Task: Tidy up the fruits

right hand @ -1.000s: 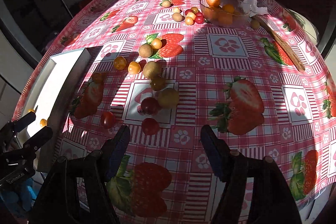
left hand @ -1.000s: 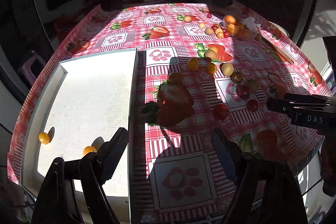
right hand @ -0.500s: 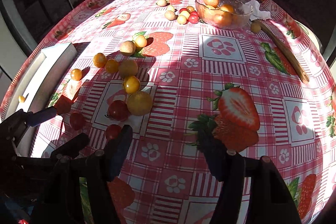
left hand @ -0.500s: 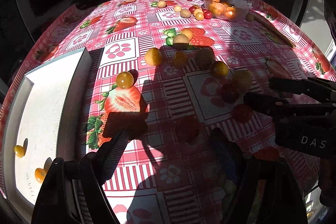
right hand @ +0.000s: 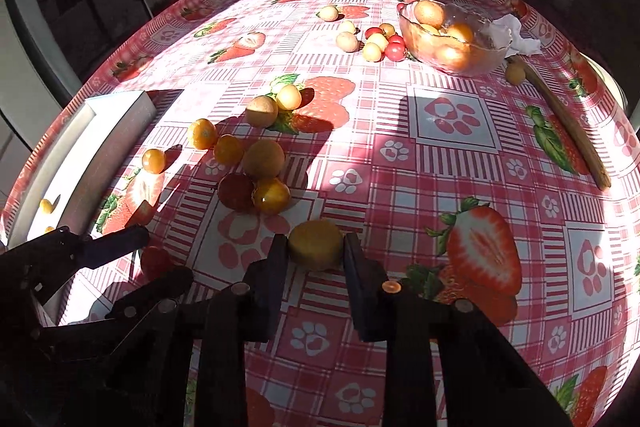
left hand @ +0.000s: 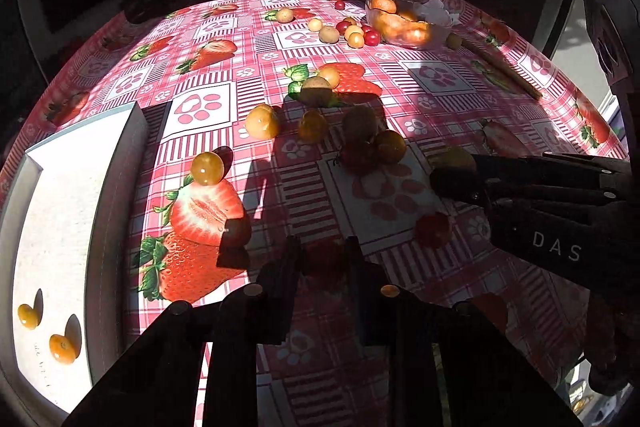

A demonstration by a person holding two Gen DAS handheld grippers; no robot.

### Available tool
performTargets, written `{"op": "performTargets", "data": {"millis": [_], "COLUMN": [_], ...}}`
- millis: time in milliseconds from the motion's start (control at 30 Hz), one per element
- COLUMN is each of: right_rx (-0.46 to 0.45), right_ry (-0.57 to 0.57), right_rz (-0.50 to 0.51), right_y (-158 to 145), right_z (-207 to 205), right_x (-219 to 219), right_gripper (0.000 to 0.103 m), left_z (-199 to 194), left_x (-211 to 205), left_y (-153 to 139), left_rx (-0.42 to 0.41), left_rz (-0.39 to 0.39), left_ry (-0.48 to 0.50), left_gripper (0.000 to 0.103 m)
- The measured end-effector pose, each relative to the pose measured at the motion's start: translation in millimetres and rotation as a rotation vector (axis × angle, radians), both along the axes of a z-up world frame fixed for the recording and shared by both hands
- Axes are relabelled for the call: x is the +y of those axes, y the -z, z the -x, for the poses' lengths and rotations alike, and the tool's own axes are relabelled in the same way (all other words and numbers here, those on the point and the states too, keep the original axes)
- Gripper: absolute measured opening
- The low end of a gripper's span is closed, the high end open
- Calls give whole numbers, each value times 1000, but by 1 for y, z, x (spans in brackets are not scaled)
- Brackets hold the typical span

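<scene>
Small fruits lie scattered on a strawberry-print tablecloth. My left gripper (left hand: 322, 259) is shut on a red cherry tomato (left hand: 323, 261) in shadow; it also shows in the right wrist view (right hand: 154, 261). My right gripper (right hand: 315, 247) is shut on a yellow-green round fruit (right hand: 316, 245), seen in the left wrist view (left hand: 452, 161) between its fingers. A white tray (left hand: 60, 211) at the left holds two small orange fruits (left hand: 62, 349). A glass bowl (right hand: 452, 39) with orange fruits stands at the far right.
A cluster of yellow, orange and red fruits (right hand: 256, 171) lies mid-table, more small ones (right hand: 372, 43) beside the bowl. Another red tomato (left hand: 432, 229) lies near my right gripper. A wooden stick (right hand: 564, 119) lies along the right edge, white paper (right hand: 516, 35) behind the bowl.
Both grippers moved forward and down and closed: the left on the red tomato, the right on the yellow-green fruit. They were open half a second ago.
</scene>
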State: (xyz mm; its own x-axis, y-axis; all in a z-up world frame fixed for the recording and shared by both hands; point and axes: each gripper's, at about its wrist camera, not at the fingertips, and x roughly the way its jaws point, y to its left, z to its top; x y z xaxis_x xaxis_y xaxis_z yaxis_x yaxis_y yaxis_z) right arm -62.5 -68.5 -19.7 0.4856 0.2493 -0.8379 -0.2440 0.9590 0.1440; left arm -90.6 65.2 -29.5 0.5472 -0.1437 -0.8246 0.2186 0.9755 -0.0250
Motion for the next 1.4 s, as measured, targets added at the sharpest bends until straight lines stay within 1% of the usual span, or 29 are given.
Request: {"op": "performTargets", "data": {"millis": [167,300,500,700,967,1200,1400], "right_rx": [39,48,62,53,42,48,47], "right_ry": [36,48,55,41,-9,-57,-135], "right_rz": [-65,-90,-119,-113,-97,-96,-87], "right_y": [-2,-6,-14,-24,-36,-44,-49], "right_z": [12,24,37,47,55,58,61], "right_x": [-13,-20,-23,-14,16,50,97], "right_gripper": [31,31,31,31,31,31,31], "left_z": [8,20,32,44,61,76,87], "left_x": [5,8,18,33,71,123,173], "left_y": [-3,-7,-19,-33,-45,-51,-48], "left_rx": [17,16,-3,-36,-84,-116,-120], "left_rz": [53,66,93,107,116,120,111], "left_ry": [2,2,-7,-23,-85,-184,-288], "left_gripper": [24,24,24,24,24,24,24]}}
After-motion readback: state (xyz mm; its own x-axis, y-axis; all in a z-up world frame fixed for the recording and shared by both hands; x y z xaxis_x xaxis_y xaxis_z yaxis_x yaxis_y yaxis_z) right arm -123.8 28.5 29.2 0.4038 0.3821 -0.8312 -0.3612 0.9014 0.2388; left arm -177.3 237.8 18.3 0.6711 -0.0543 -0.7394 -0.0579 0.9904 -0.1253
